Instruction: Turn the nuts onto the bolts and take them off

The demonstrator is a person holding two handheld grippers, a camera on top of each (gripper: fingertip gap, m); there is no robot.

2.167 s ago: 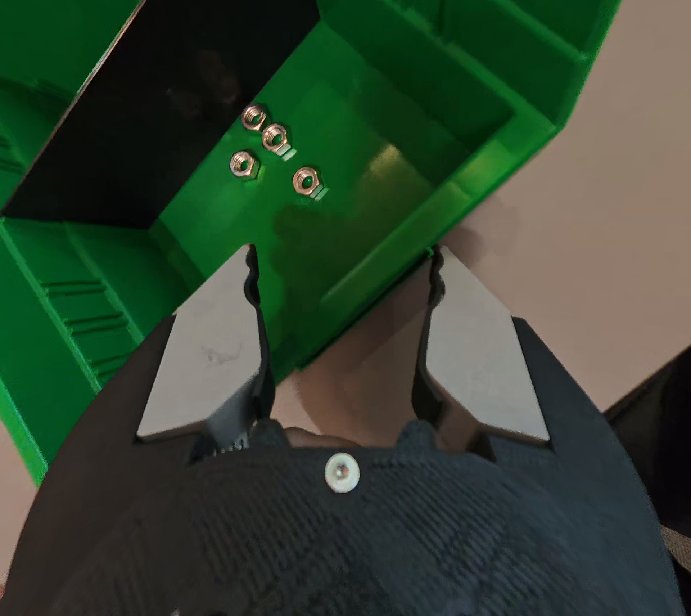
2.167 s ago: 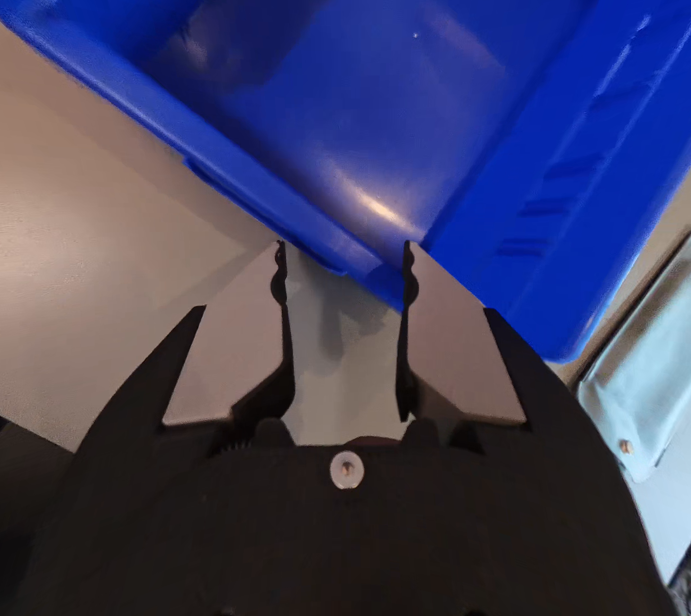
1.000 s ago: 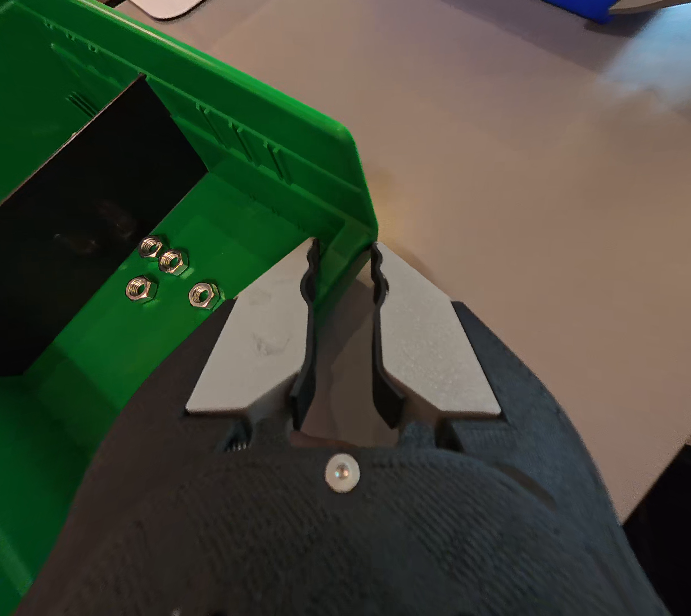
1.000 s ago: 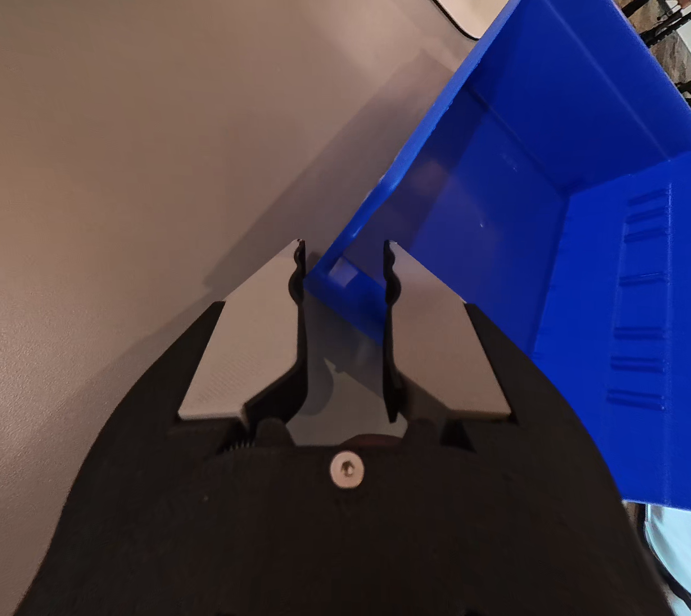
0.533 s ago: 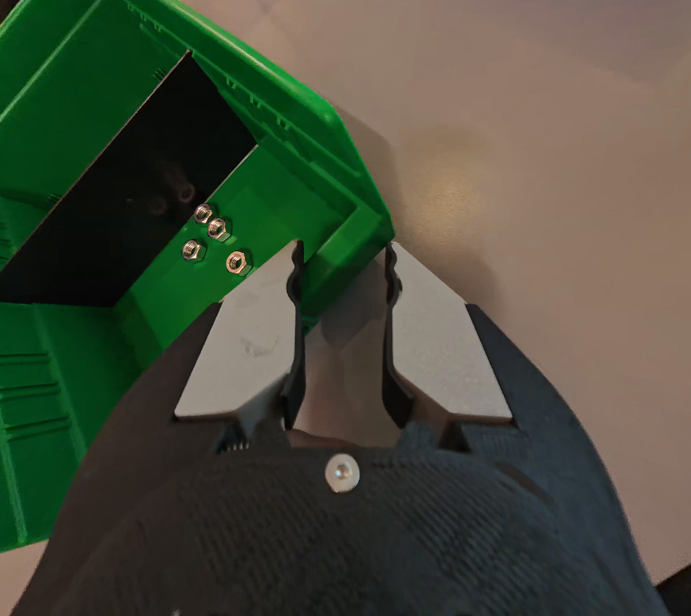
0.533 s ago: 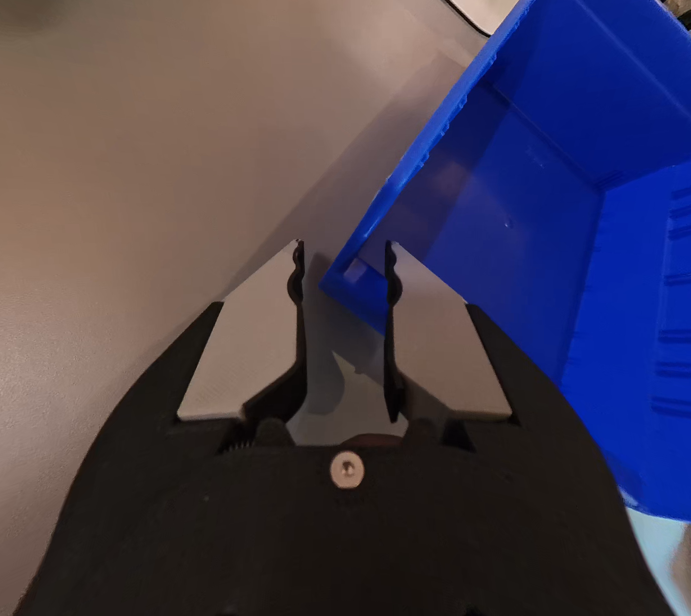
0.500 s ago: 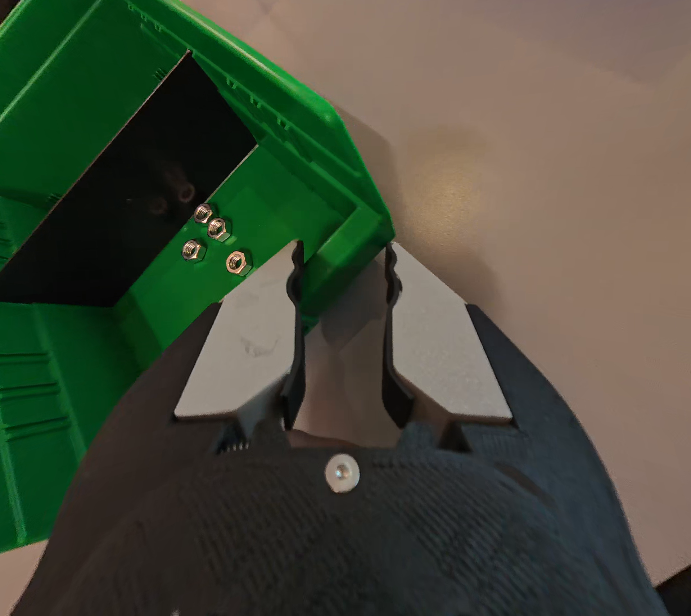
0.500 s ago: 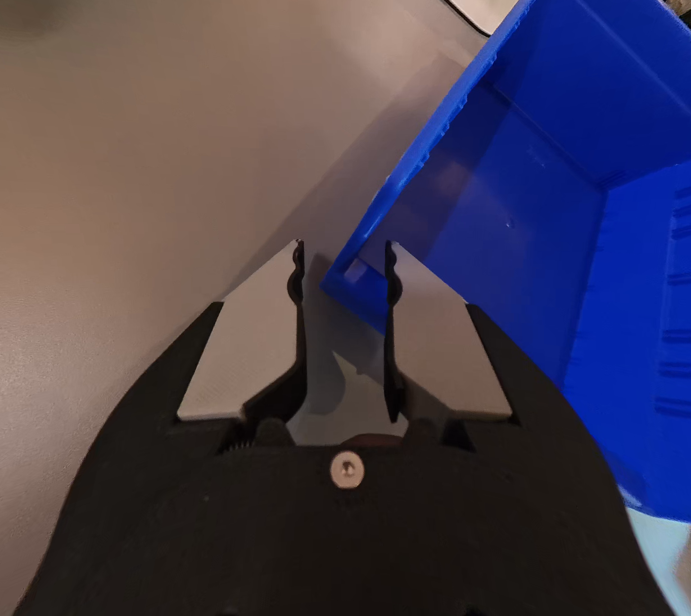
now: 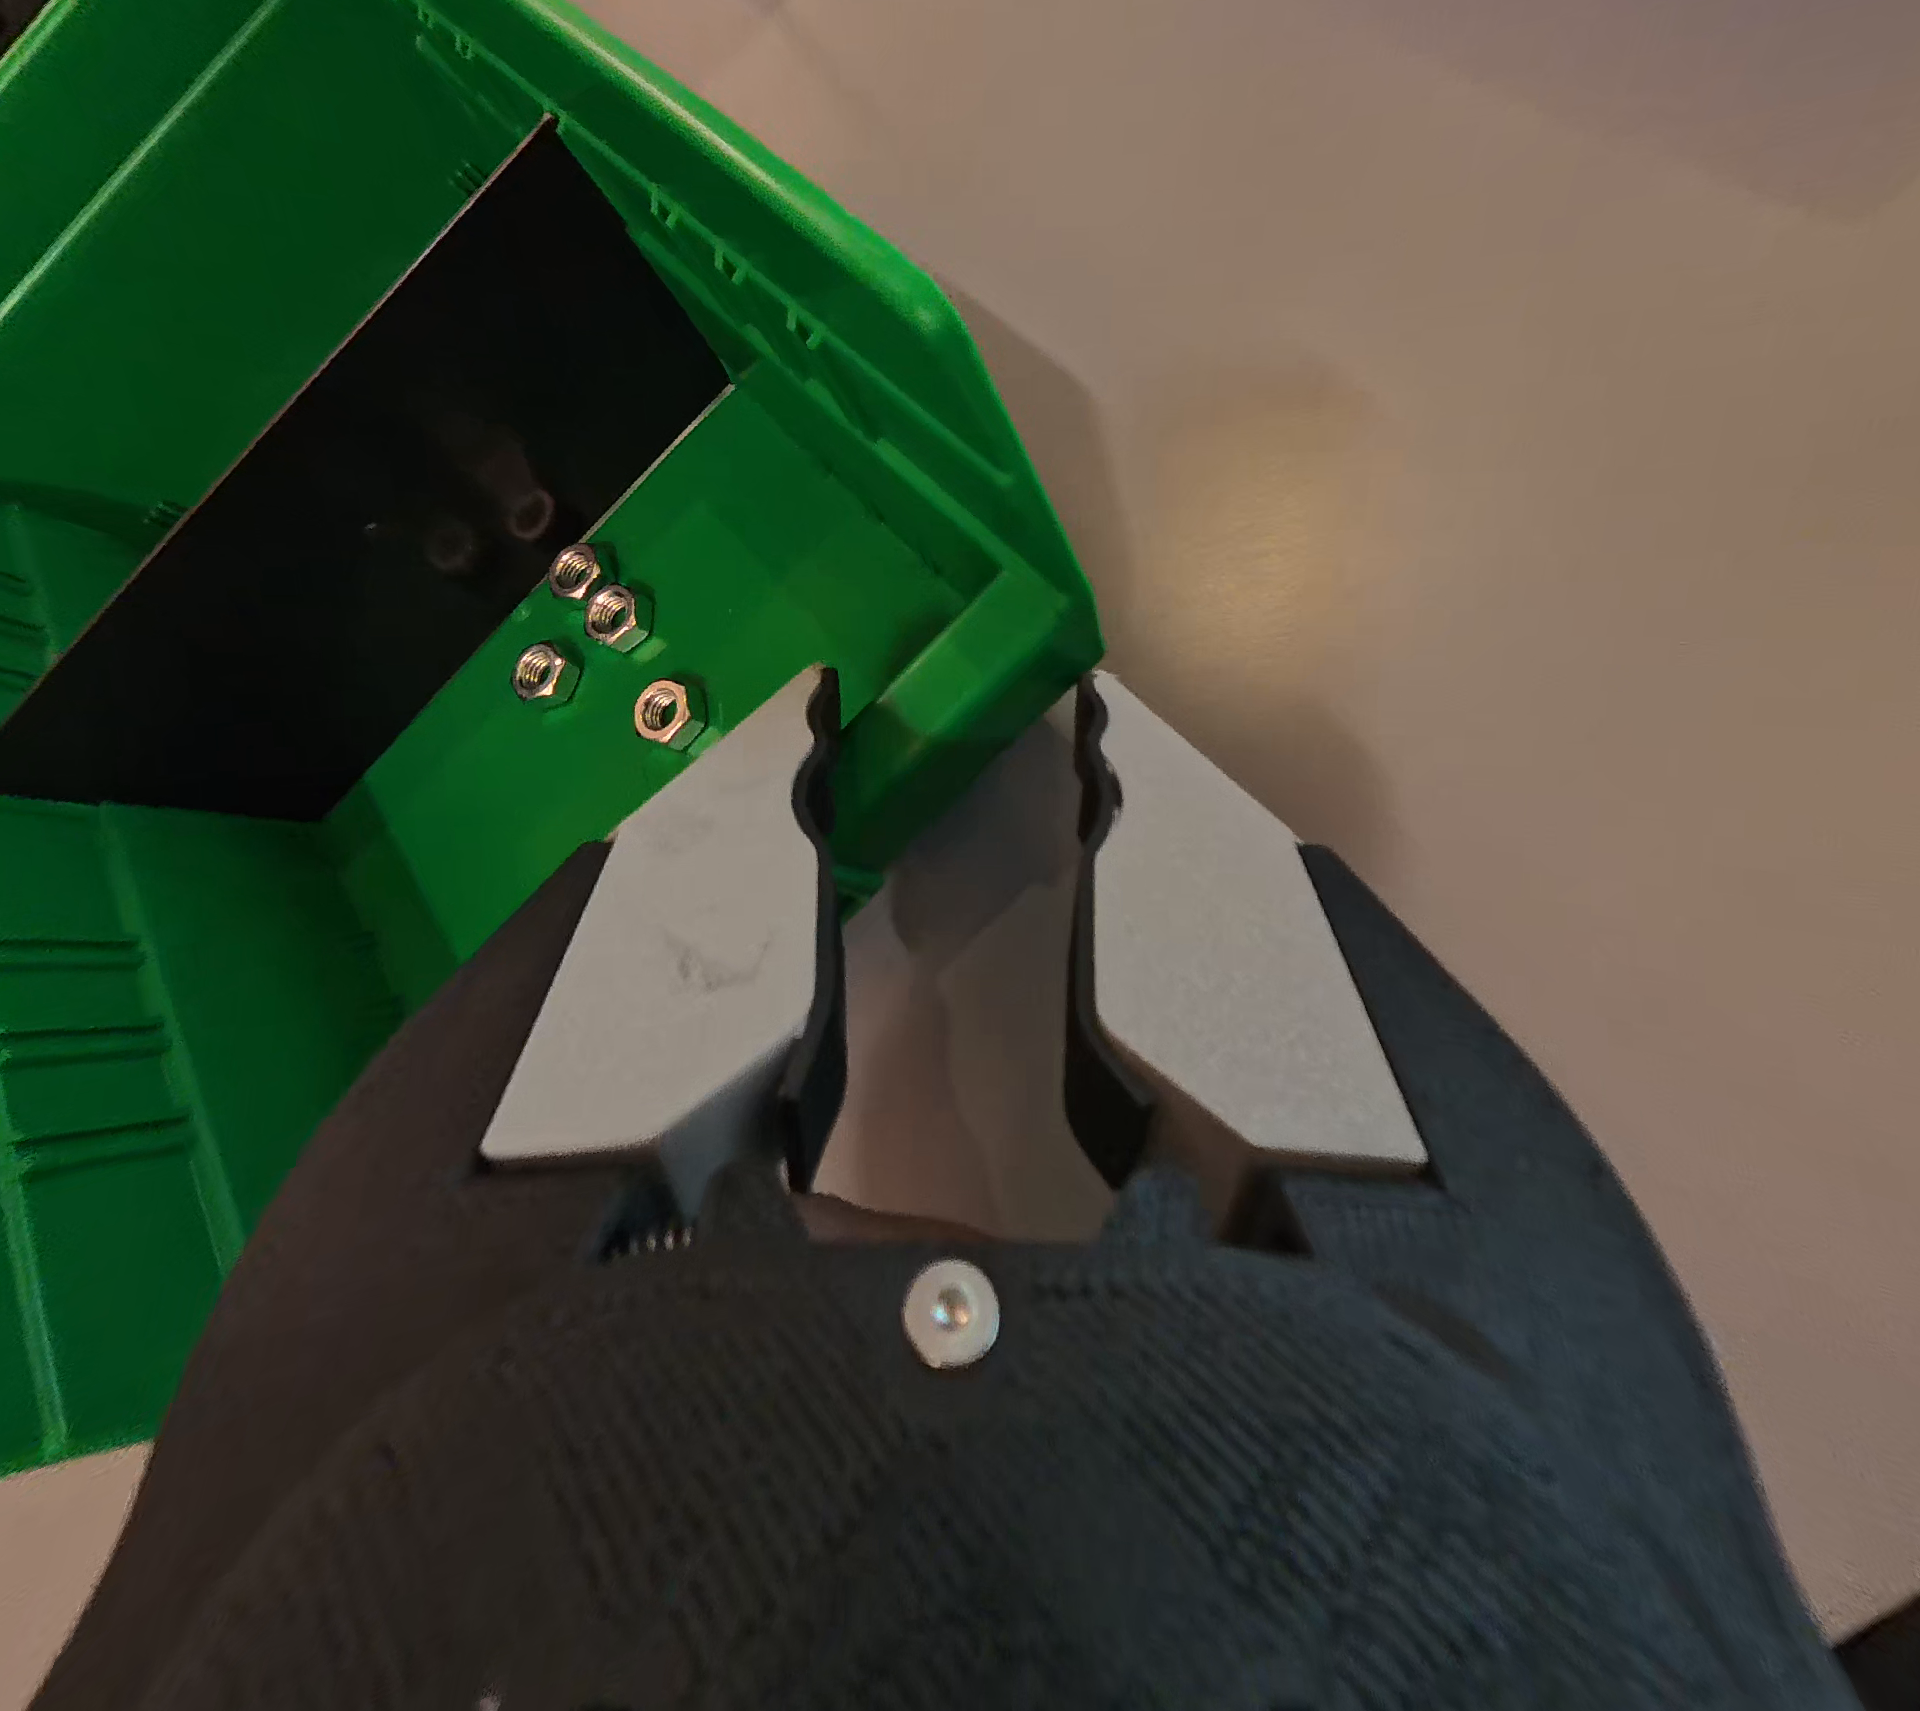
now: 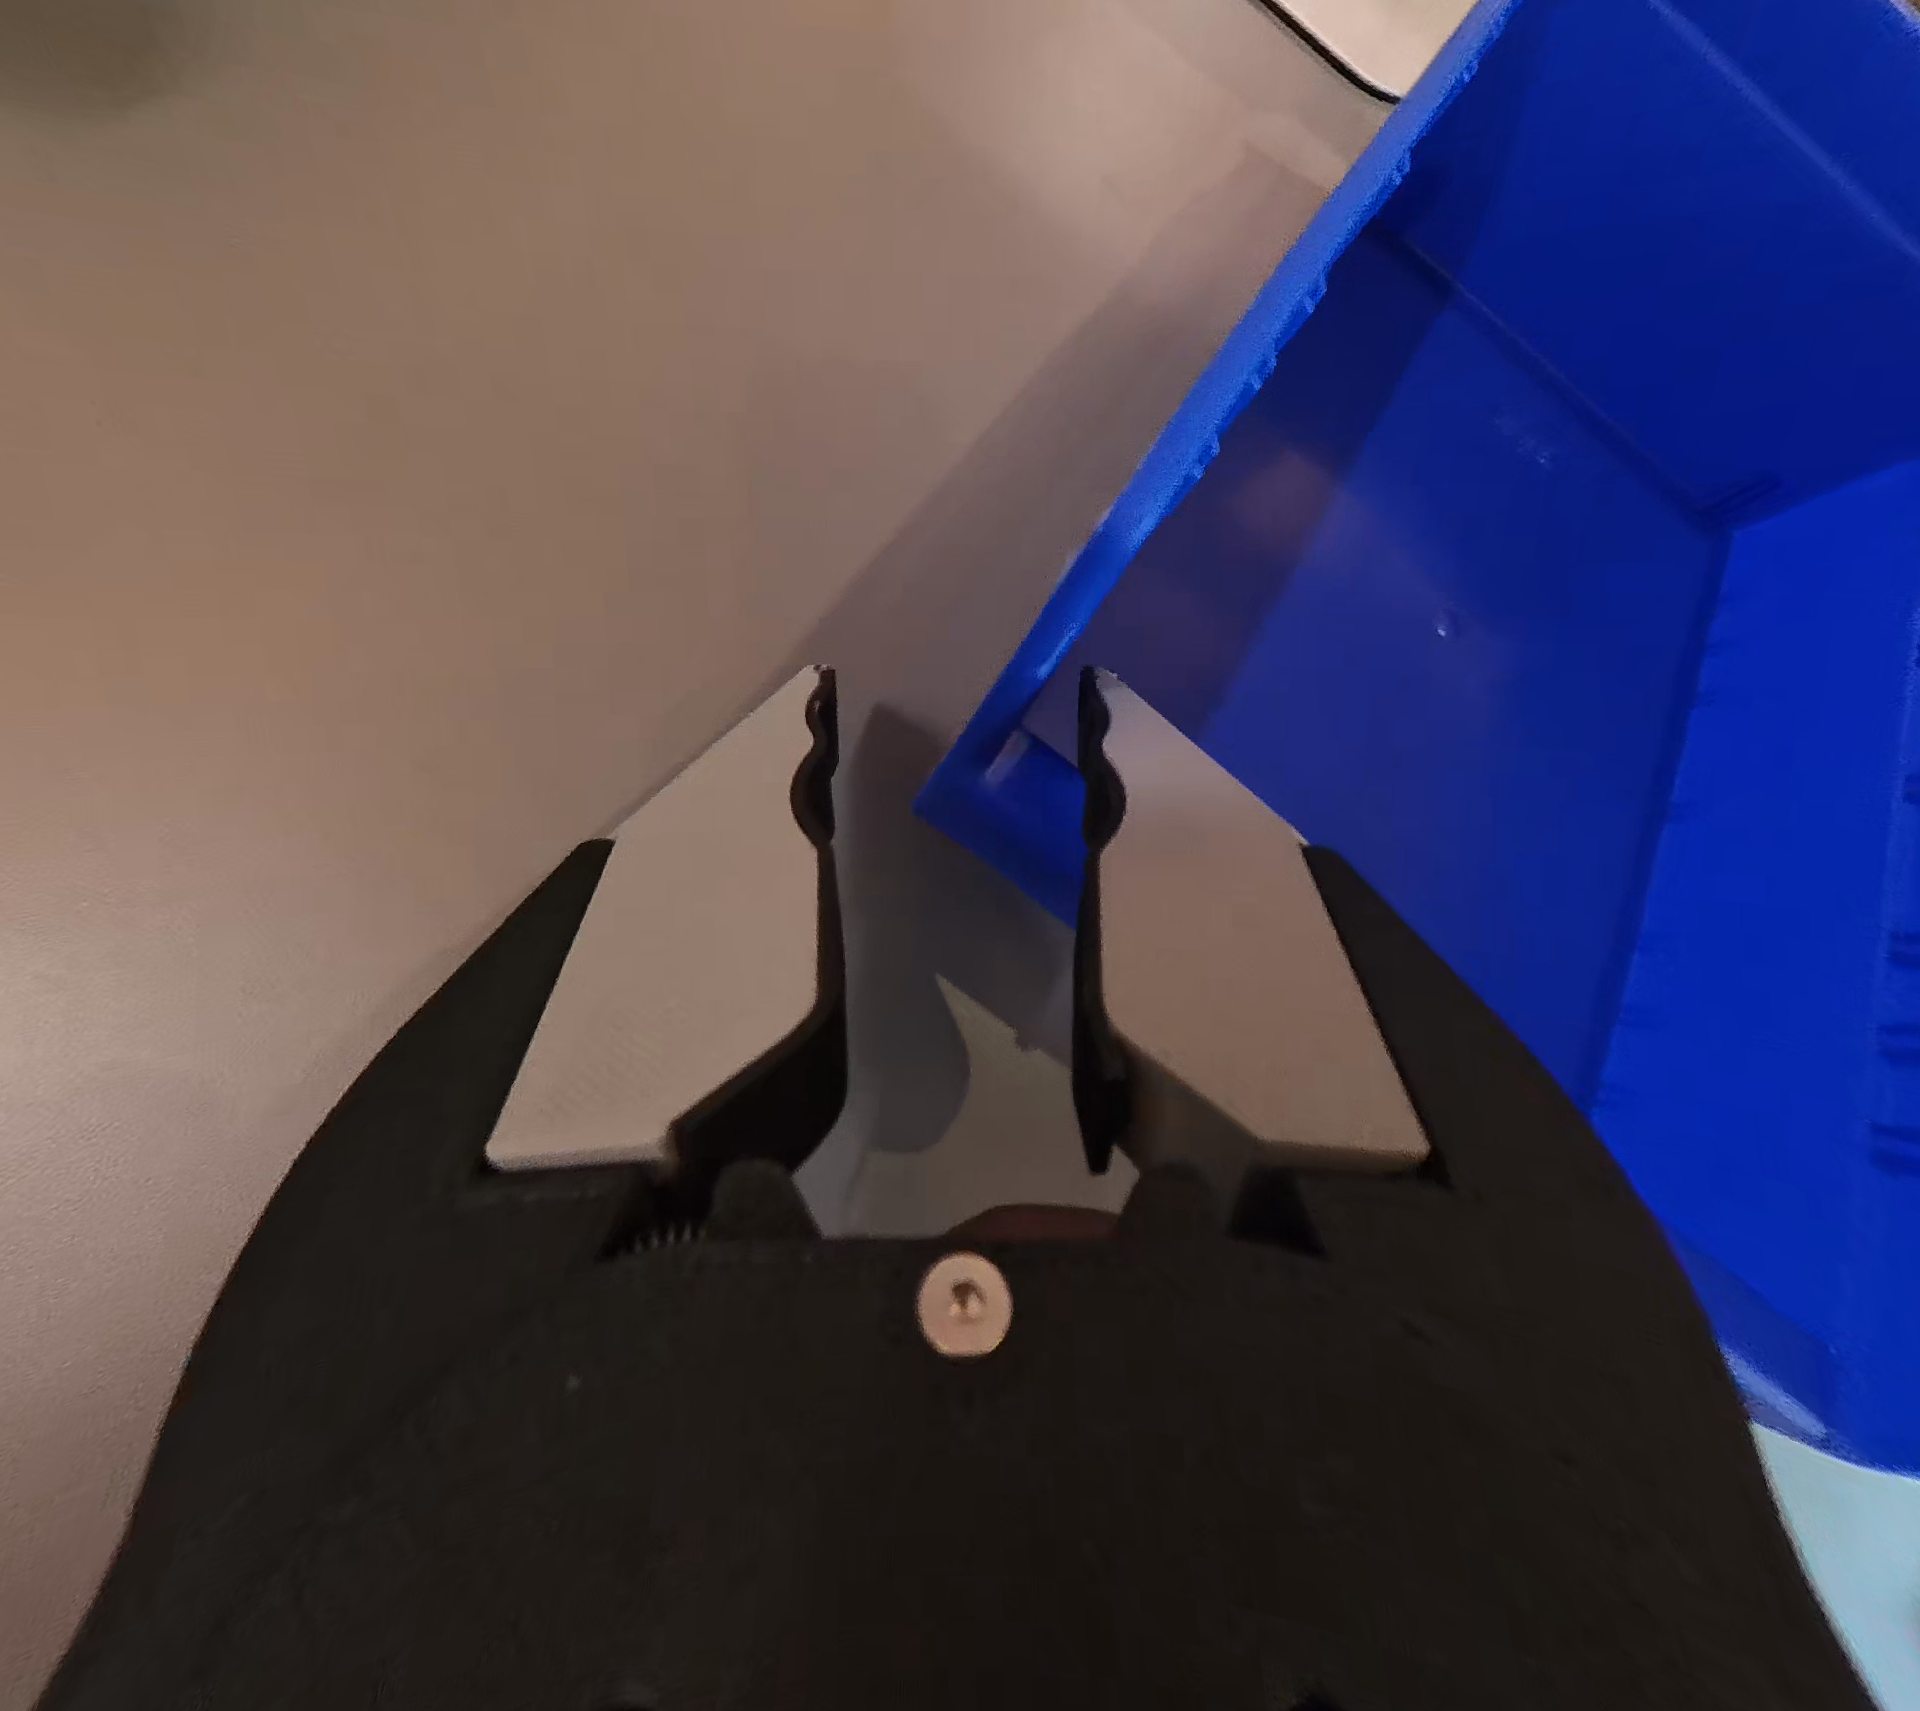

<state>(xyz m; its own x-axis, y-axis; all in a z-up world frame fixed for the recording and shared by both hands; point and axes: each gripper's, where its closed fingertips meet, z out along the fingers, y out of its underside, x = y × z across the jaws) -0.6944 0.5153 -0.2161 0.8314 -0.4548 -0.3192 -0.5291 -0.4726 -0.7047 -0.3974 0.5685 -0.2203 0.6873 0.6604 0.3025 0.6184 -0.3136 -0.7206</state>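
Four nuts (image 9: 608, 648) in green bin (image 9: 312, 103), one blue bin (image 10: 1558, 518), two grippers' jaws apart

Both wrist views look steeply down – close, sharing the table (image 9: 1455, 311).

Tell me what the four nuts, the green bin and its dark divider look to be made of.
Hex nuts: bright silvery metal, likely steel, with shiny faces and visible threads. Green bin: moulded plastic, semi-gloss, with ribbed walls and rounded rim. Black divider: smooth glossy sheet that faintly mirrors the nuts; probably plastic, but I cannot tell for sure.
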